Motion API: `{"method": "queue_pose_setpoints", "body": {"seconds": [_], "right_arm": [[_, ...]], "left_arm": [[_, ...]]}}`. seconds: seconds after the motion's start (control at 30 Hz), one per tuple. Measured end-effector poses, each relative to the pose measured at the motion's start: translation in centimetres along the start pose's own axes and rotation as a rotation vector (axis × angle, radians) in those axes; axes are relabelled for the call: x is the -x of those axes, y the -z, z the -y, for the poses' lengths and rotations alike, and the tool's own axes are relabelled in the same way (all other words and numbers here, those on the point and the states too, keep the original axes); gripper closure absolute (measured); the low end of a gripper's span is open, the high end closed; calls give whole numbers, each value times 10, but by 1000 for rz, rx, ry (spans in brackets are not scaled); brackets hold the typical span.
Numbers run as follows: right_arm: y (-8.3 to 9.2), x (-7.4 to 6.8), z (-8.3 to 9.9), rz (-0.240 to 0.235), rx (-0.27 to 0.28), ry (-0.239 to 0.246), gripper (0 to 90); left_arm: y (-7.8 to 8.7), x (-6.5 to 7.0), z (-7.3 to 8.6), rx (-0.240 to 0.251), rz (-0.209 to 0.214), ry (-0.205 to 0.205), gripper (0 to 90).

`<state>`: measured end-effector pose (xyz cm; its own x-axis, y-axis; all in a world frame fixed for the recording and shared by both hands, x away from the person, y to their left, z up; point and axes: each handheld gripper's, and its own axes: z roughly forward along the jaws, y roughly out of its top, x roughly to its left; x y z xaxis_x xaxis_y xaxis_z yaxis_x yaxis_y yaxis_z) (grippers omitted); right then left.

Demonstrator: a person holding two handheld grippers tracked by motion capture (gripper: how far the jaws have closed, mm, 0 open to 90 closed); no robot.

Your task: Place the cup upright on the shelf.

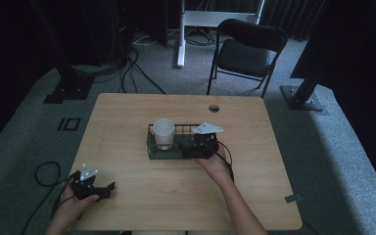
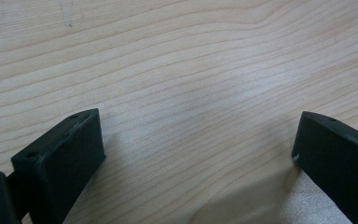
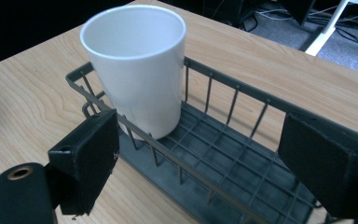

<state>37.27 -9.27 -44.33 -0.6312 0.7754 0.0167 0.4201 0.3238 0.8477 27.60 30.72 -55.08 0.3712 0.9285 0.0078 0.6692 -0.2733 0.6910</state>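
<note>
Behind table [image 1: 127,117], folding chair [image 1: 247,49].

**Both grippers open, hands apart**

L hand [image 1: 76,200] comes in at bottom left of high view w/ forearm barely showing, holding left gripper [image 1: 108,187] low; in its own view, jaws spread wide, nothing betw. them. R forearm runs up from bottom centre to R hand [image 1: 214,164], reaching further fwd than the L. Right gripper [image 3: 198,154] also has jaws wide apart, gripping nothing. The two grippers sit well apart.
</note>
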Motion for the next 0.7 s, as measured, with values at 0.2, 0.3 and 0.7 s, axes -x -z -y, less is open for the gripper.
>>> {"method": "queue_pose_setpoints", "body": {"seconds": [0.2,0.3,0.7], "right_arm": [[9,9,8,19,7,-12,122],[14,12,12,34,8,-12,122],[34,29,30,75,10,-28,122]], "left_arm": [[0,0,0,0,1,2,23],[0,0,0,0,1,1,23],[0,0,0,0,0,0,24]]}}
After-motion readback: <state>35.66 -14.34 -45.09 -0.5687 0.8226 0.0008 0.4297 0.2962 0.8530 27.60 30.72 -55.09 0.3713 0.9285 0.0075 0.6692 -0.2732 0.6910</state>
